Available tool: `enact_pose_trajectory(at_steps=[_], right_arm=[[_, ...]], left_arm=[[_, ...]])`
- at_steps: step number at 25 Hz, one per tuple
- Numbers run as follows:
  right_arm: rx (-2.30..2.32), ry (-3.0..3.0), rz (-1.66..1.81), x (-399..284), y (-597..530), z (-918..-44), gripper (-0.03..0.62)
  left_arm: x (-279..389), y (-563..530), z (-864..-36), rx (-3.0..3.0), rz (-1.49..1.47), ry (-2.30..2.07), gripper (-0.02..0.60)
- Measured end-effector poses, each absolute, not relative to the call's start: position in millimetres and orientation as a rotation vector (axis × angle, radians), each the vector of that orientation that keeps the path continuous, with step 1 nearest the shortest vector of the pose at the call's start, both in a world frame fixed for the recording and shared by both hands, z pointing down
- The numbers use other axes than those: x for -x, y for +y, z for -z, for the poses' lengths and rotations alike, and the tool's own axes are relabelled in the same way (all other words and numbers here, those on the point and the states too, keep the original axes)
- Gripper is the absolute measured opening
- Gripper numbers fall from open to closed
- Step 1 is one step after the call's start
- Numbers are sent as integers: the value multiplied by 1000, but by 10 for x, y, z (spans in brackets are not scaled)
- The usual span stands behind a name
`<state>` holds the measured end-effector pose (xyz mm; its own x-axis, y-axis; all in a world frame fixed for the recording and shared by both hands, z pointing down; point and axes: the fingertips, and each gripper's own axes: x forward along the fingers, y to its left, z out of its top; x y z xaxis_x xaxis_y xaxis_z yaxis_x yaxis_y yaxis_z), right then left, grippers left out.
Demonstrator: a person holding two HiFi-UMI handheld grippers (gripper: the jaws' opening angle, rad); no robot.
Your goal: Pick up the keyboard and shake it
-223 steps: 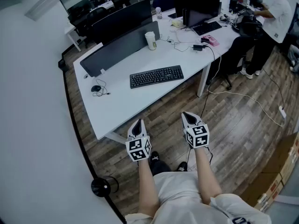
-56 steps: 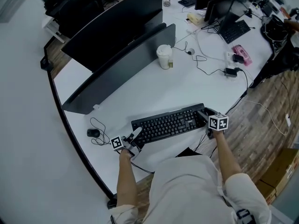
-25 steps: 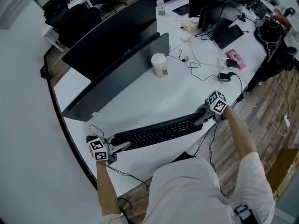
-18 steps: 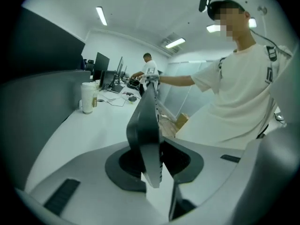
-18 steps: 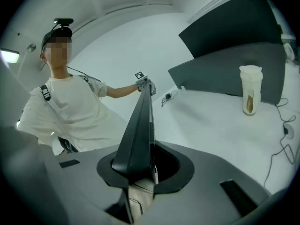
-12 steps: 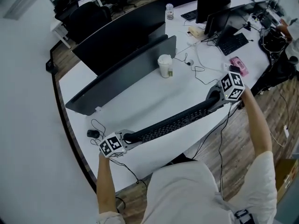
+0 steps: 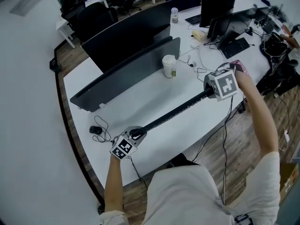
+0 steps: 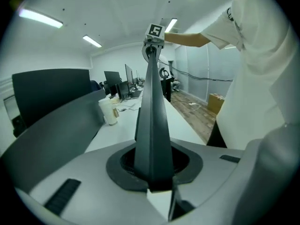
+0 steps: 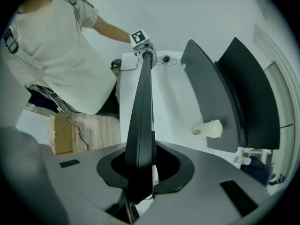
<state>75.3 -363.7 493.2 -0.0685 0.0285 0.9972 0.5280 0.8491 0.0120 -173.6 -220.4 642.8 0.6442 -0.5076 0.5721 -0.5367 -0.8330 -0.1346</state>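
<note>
The black keyboard (image 7: 173, 112) hangs above the white desk (image 7: 154, 90), turned edge-on and slanted, its right end much higher than its left. My left gripper (image 7: 137, 134) is shut on the low left end near the desk's front edge; its jaws have just been closing a little on that end. My right gripper (image 7: 209, 93) points down and is shut on the raised right end. In the left gripper view the keyboard (image 8: 152, 125) runs up from my left gripper (image 8: 153, 184) toward the marker cube. In the right gripper view the keyboard (image 9: 142, 111) runs away from my right gripper (image 9: 139, 182).
A paper cup (image 7: 168, 65) stands by the grey divider panel (image 7: 126, 76), with a dark monitor (image 7: 122, 34) behind it. A mouse (image 7: 95, 130) with its cable lies at the desk's left. A cable (image 7: 226, 125) hangs off the desk's front. More monitors and a second keyboard (image 7: 238, 47) lie far right.
The right gripper has lifted the keyboard's right end well up, and the keyboard has rolled onto its edge. The left end has stayed low and shifted slightly.
</note>
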Motion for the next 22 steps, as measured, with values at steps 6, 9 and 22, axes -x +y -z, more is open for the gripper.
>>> enact_pose_trajectory(at_steps=[6,9,22], right_arm=[[283,-1453,768,-533,-3754,-4751,106],[168,-1380,962,-409,-3794,-4577,106],[-424,-1320,1502,398,-2967,-3739,123]], left_arm=[[1922,-2257,-6451,-2792,-1091,-1313,89],[2034,-2255,-6301,-2758,-1189,-1544,89],[2691,-1796,-5899,-2205,-1604,-2138,87]])
